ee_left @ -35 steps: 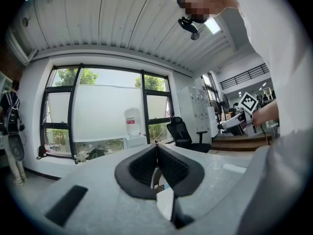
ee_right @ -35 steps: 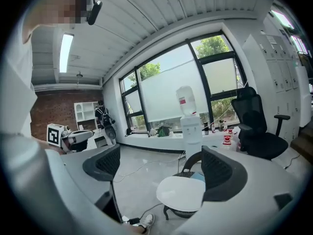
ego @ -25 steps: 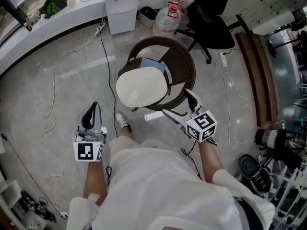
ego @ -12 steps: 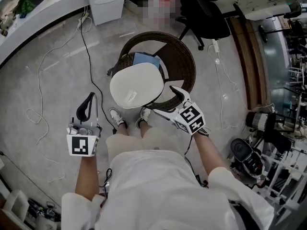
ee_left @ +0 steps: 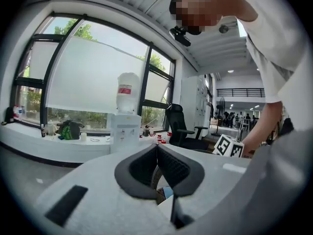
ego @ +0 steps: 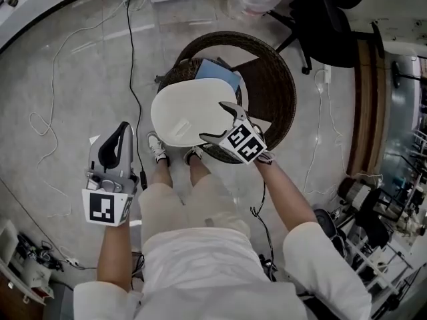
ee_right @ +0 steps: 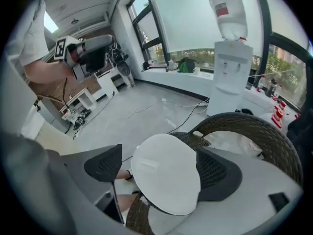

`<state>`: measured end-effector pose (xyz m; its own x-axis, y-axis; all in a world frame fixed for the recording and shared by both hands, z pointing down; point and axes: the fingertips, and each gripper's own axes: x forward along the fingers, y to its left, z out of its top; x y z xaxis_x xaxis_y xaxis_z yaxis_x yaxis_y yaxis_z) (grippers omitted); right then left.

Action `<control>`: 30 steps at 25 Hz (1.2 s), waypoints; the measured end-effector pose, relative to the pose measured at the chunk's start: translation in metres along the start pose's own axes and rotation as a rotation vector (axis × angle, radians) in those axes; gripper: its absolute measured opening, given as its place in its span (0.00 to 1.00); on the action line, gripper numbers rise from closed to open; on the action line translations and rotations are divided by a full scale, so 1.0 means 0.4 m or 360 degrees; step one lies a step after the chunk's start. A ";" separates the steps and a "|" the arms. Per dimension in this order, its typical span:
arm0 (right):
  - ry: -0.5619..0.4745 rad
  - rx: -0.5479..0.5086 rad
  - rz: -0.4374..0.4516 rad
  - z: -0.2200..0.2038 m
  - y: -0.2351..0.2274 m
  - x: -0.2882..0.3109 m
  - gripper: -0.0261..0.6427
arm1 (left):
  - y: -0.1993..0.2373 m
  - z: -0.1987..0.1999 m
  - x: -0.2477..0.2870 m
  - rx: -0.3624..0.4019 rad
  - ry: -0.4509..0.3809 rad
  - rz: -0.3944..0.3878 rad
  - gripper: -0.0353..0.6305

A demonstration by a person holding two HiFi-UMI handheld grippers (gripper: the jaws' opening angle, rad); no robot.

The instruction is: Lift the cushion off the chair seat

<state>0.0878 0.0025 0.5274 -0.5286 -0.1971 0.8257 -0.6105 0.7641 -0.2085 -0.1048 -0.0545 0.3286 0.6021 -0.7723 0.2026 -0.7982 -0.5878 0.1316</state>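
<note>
White cushion [ego: 181, 114] between jaws of right hand-held gripper [ego: 213, 121]

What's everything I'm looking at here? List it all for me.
Cushion: one, white, on the wicker chair's seat.
Wicker chair: one, dark brown, mid-floor.
Blue item: one, on the seat behind the cushion; unclear what.
Office chair: one, black, beyond the wicker chair.
Water dispenser: one, white, near the windows.
Cables: several, black and white, across the floor.
Left gripper: one, grey, jaws together, empty, left of the chair.
Right gripper: one, grey, jaws apart, at the cushion's near edge.
</note>
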 end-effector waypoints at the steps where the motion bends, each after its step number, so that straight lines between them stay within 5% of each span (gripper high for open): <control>1: 0.0034 -0.0039 0.0020 -0.008 -0.014 0.033 0.75 | 0.000 -0.018 0.012 -0.0002 0.0007 0.0008 0.08; 15: 0.0334 -0.0518 0.0177 -0.069 -0.163 0.392 0.72 | 0.014 -0.240 0.078 -0.0082 0.0107 0.0080 0.08; 25: 0.0631 -0.0520 0.0226 -0.147 -0.268 0.559 0.69 | 0.054 -0.326 0.067 -0.0158 0.0124 0.0165 0.08; 30: 0.0717 -0.0675 0.0258 -0.140 -0.278 0.606 0.67 | 0.084 -0.347 0.047 -0.0169 0.0143 0.0203 0.08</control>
<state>0.0608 -0.0959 0.7800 -0.2384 0.1484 0.9597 -0.2084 0.9574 -0.1998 -0.1226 -0.0551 0.4714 0.4957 -0.8115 0.3094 -0.8682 -0.4540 0.2002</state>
